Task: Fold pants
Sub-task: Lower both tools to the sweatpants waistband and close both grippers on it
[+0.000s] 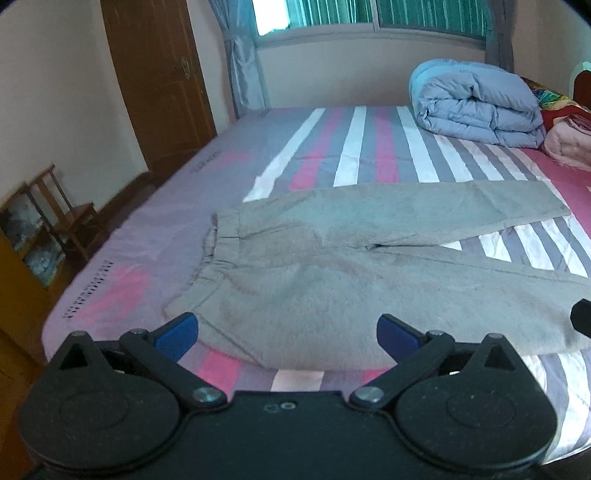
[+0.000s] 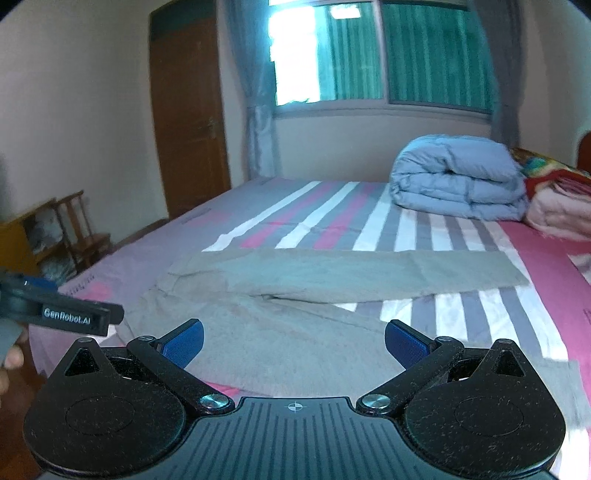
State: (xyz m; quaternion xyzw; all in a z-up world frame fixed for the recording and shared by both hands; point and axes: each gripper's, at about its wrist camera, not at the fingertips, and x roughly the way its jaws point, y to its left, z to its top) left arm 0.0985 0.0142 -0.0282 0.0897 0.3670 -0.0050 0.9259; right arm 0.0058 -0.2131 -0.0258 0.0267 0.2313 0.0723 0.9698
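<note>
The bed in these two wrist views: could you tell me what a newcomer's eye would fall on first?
Most striking are the grey pants, spread flat across the near part of the striped bed sheet, waistband to the left and legs splayed to the right. Behind them, at the far right, sits a folded blue duvet. Both the left gripper and the right gripper hover open at the near edge.

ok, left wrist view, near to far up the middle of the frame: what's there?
left hand-held gripper, open → grey pants spread flat → bare striped bedsheet → wall under the window → window.
</note>
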